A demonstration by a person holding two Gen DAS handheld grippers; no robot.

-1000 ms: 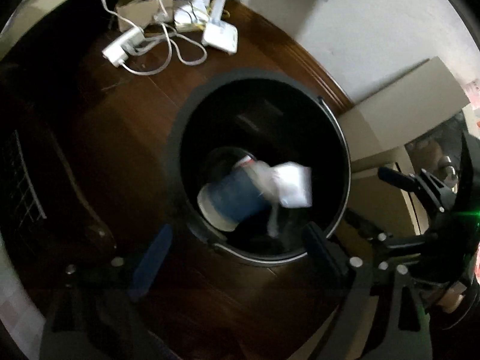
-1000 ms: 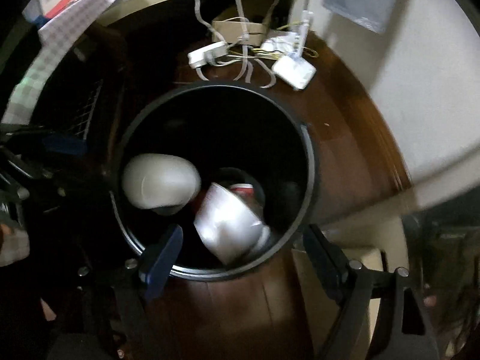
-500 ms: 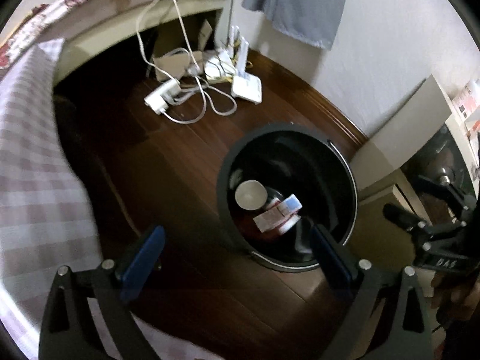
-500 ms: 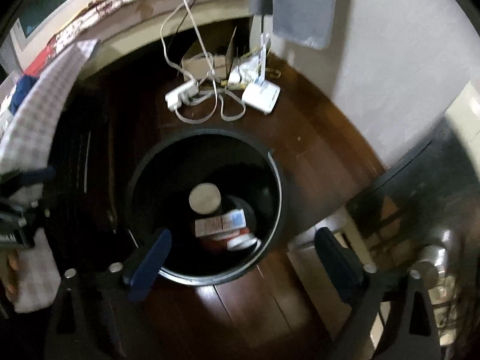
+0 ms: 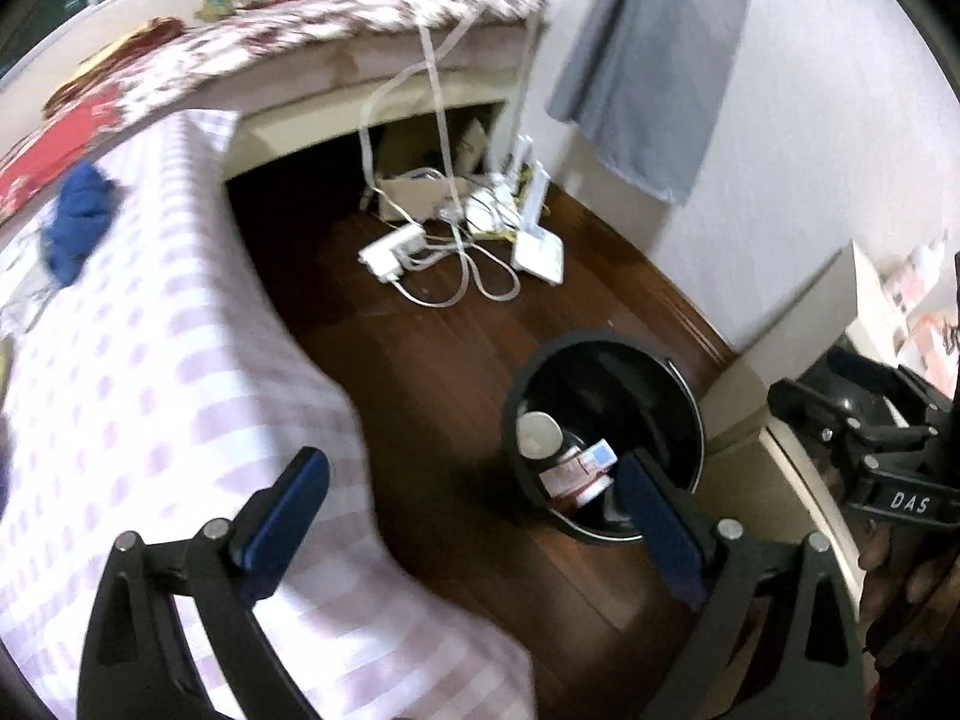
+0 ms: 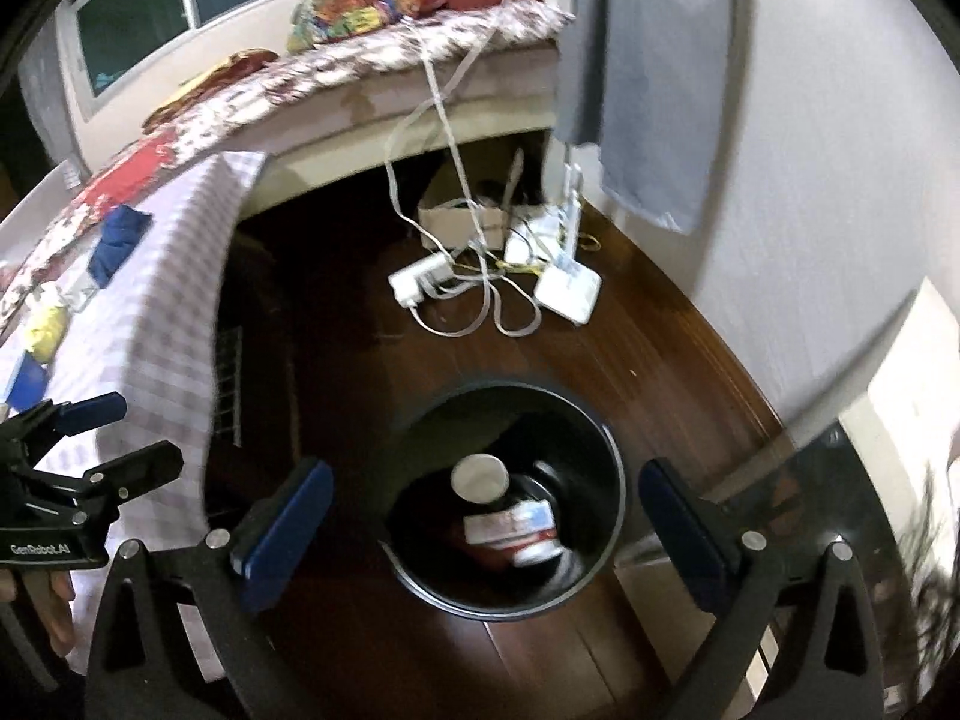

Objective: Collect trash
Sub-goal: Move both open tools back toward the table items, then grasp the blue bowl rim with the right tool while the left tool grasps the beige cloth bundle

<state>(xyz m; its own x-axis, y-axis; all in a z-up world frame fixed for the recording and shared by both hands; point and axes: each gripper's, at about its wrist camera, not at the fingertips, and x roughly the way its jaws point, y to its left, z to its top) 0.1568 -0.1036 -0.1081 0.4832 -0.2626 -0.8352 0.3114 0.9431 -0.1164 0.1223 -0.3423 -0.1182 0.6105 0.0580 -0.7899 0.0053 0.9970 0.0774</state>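
A black round trash bin (image 5: 684, 396) stands on the dark wooden floor; it also shows in the right wrist view (image 6: 612, 462). Inside lie a paper cup (image 5: 538, 433) (image 6: 480, 476), a small red and white carton (image 5: 579, 468) (image 6: 510, 523) and other trash. My left gripper (image 5: 480, 516) is open and empty, high above the bin's left side. My right gripper (image 6: 486, 522) is open and empty, high above the bin. On the checked table (image 6: 138, 300) lie a blue item (image 6: 117, 243) and a yellow item (image 6: 45, 327).
A white power strip (image 5: 390, 252) with tangled cables and a white box (image 5: 540, 255) lie on the floor by the wall. A cardboard box (image 6: 462, 219) sits under the bed. A grey cloth (image 5: 636, 72) hangs on the wall. A cabinet (image 5: 798, 324) stands right of the bin.
Both grippers have risen well above the bin. The cup and carton that were dropping one second ago now lie at the bin's bottom. The table and bed have come into view.
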